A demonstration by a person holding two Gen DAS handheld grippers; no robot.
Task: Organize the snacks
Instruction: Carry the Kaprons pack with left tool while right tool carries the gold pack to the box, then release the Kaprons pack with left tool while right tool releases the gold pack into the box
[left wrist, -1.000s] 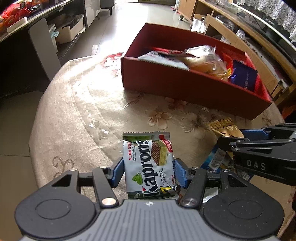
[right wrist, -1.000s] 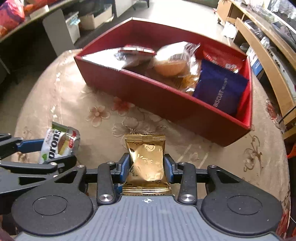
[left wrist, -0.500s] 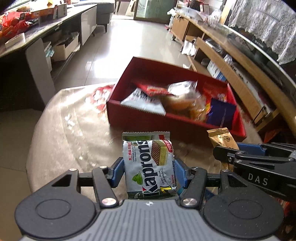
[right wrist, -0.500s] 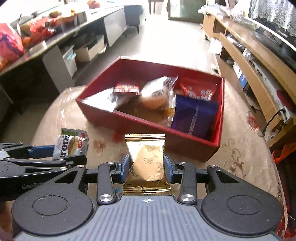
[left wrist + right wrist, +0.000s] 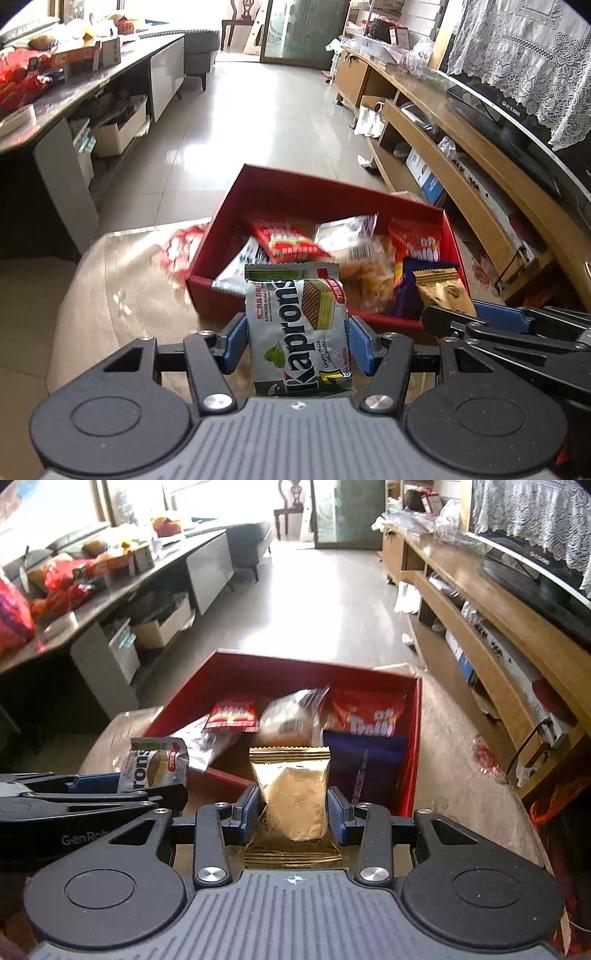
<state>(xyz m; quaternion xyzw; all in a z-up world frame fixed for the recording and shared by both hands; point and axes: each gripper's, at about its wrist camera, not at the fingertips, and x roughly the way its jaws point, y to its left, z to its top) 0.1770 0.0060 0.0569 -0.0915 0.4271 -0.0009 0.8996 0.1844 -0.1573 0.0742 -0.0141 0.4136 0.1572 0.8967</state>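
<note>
Tongs status: left tongs (image 5: 297, 341) clamped on wafer pack (image 5: 299, 328), blue pads pressing both pack edges. Right tongs (image 5: 291, 808) clamped on gold packet (image 5: 293, 797), pads pressing its sides. Both items are held upright, clear of the table (image 5: 122, 295). Red box (image 5: 258, 184) lies on the table at 12 o'clock of both tongs, holding several blurred snack packs. Right tongs appear at 3 o'clock in the left view.
</note>
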